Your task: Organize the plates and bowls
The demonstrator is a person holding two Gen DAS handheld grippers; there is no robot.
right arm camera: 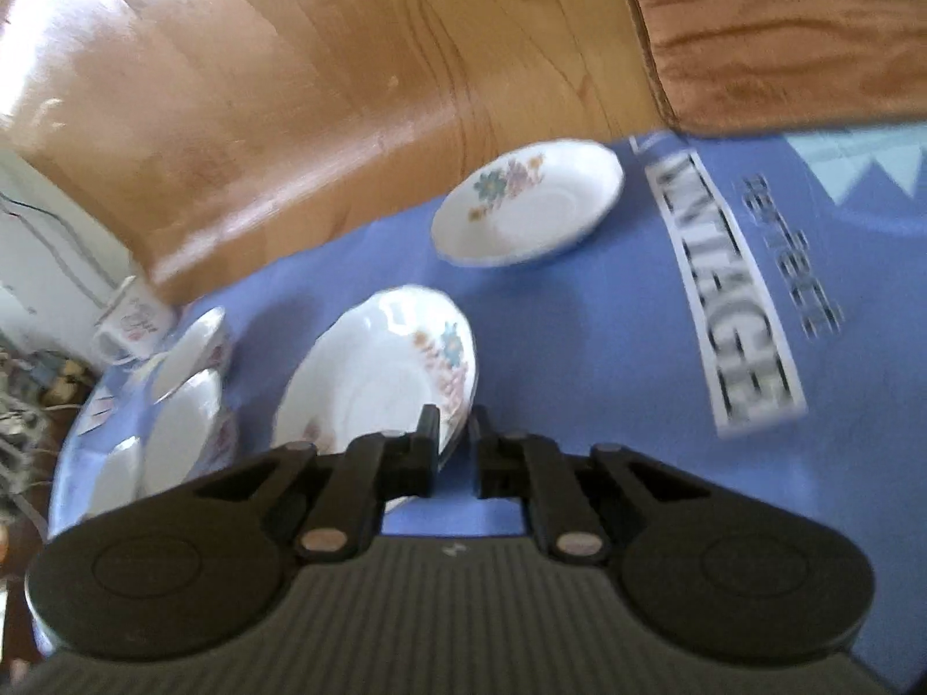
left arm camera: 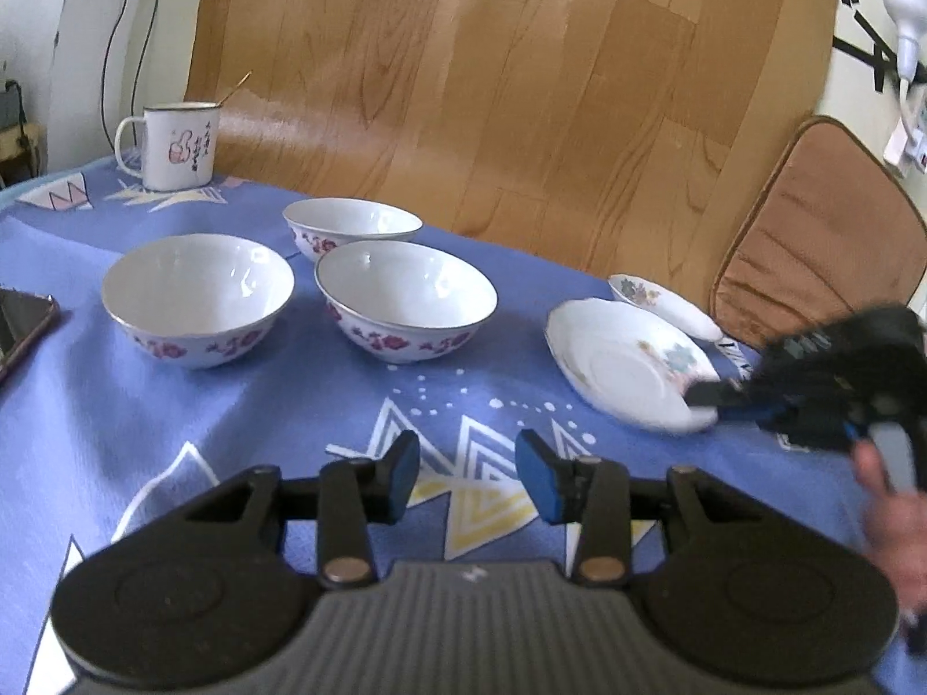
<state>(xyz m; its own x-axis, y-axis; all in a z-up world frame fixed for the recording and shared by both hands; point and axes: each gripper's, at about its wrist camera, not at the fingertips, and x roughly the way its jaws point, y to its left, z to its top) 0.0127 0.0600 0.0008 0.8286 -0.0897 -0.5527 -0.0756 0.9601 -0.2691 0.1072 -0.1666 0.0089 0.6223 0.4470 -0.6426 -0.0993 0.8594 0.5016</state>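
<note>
Broadly, a blue patterned tablecloth (left arm camera: 87,382) covers the table, with wood flooring (left arm camera: 492,87) beyond. Three white floral bowls (left arm camera: 197,298) sit grouped at far left, an enamel mug (left arm camera: 176,145) behind them. Two floral plates lie at right: the near plate (right arm camera: 382,370) is tilted, its rim clamped in the right gripper (right arm camera: 455,440), and the far plate (right arm camera: 530,202) rests flat nearby. Nearest, the left gripper (left arm camera: 466,475) hovers over the cloth, jaws apart and holding nothing.
</note>
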